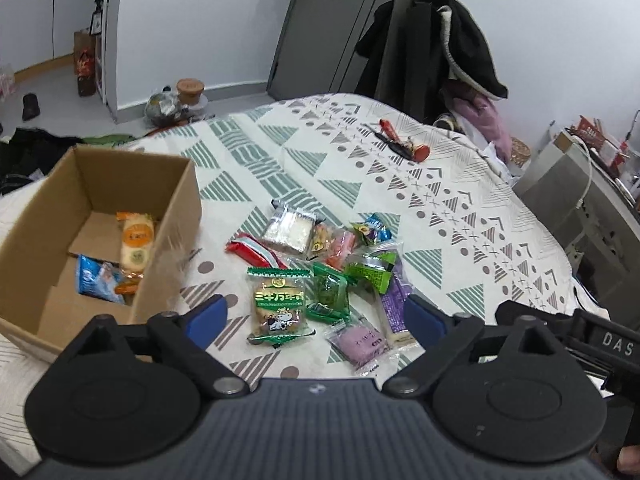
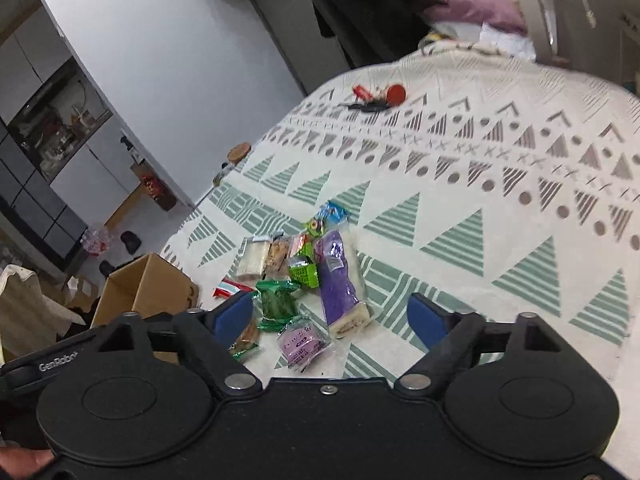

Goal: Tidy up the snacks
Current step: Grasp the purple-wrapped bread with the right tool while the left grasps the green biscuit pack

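A pile of wrapped snacks [image 1: 320,276] lies on the patterned tablecloth, also in the right wrist view [image 2: 304,280]. It includes a green cow-print cake pack [image 1: 279,305], a long purple pack [image 2: 340,280], a small lilac pack [image 1: 360,340] and a red pack [image 1: 254,251]. An open cardboard box [image 1: 92,236] at the left holds a few snacks, among them a blue pack [image 1: 96,278] and an orange-yellow pack [image 1: 137,242]. My left gripper [image 1: 316,320] is open and empty above the near snacks. My right gripper [image 2: 332,316] is open and empty above the purple packs.
A red-capped object with dark items [image 1: 404,142] lies at the table's far side. A chair draped with dark coats [image 1: 436,40] stands behind the table. Jars and bags [image 1: 176,100] sit on the floor at the far left. A grey cabinet with a cable [image 1: 580,184] stands at the right.
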### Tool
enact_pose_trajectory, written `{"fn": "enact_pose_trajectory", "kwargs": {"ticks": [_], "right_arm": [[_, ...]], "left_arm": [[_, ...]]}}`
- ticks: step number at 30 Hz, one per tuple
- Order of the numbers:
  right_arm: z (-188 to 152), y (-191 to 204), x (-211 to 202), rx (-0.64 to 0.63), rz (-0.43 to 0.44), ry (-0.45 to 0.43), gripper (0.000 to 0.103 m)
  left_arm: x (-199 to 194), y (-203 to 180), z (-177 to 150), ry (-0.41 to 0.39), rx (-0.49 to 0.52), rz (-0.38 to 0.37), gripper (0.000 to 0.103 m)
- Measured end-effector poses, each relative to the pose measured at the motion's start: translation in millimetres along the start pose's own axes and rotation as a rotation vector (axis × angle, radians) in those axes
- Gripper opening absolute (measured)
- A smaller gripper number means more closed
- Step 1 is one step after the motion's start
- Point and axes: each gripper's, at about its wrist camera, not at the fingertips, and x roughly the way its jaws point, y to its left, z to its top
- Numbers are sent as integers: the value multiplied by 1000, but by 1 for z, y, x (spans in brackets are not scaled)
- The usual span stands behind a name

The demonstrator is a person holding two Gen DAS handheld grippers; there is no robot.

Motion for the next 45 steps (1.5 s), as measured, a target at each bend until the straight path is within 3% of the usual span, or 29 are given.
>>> {"fn": "enact_pose_trajectory", "kwargs": {"ticks": [16, 27, 33, 36, 38, 45], "right_arm": [[11, -14, 81, 0, 26, 136, 60], [10, -8, 114, -36, 30, 180, 57], [6, -10, 123, -43, 0, 204, 53], [2, -8, 124, -74, -19, 203, 37], [1, -7, 124, -74, -7, 216, 31], [0, -7, 111, -44, -6, 214, 23]], "left_arm": [[81, 12, 1, 96, -28, 64, 68], [116, 23, -1, 160, -40, 91, 61], [124, 25, -6, 185, -48, 107, 58], [124, 24, -8, 187, -28, 111, 47], [122, 24, -8, 187, -32, 110, 47], [96, 24, -8, 153, -58, 71, 47]]}}
